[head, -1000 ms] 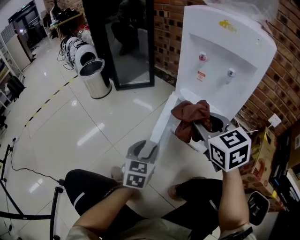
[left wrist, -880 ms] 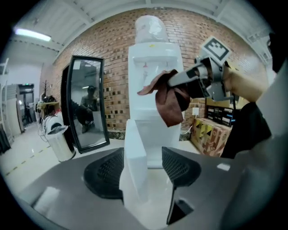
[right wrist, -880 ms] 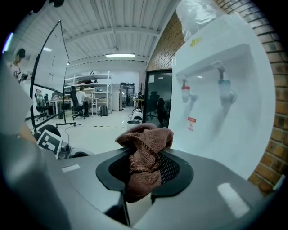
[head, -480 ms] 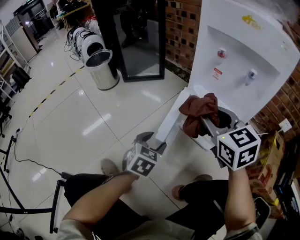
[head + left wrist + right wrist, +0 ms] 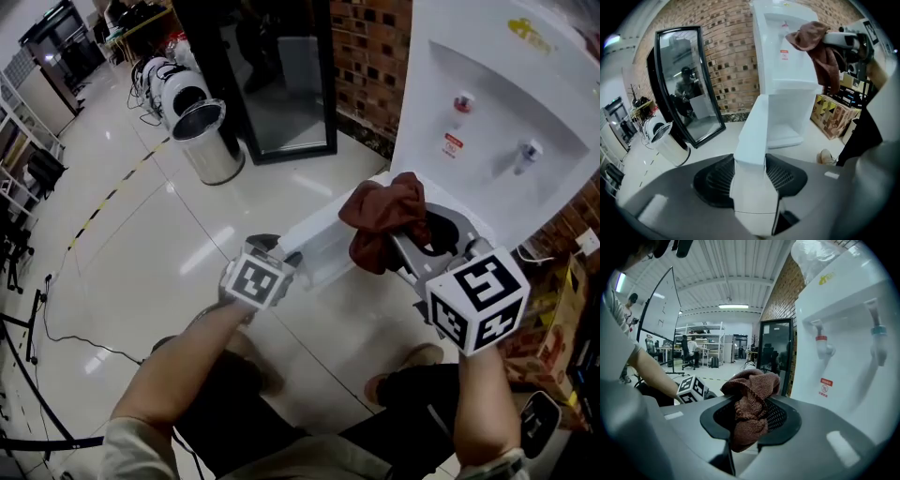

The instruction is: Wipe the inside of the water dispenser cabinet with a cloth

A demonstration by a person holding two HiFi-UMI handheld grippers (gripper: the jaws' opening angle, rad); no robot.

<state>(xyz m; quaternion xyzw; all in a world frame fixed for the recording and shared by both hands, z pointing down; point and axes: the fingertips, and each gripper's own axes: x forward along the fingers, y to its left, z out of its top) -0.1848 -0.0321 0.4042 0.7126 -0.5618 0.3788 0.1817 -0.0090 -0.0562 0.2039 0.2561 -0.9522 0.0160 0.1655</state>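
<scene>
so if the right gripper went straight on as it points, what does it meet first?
Likely the mirror, just left of the dispenser, with the held cloth leading; depth is unclear.

One dispenser [image 5: 497, 103] with one door [image 5: 323, 234] and two taps, red [image 5: 461, 101] and blue [image 5: 531, 150]. One cloth [image 5: 380, 220]. Two grippers, left [image 5: 281, 255] and right [image 5: 417, 239]. One bin [image 5: 211, 141], one mirror [image 5: 281, 84].
</scene>
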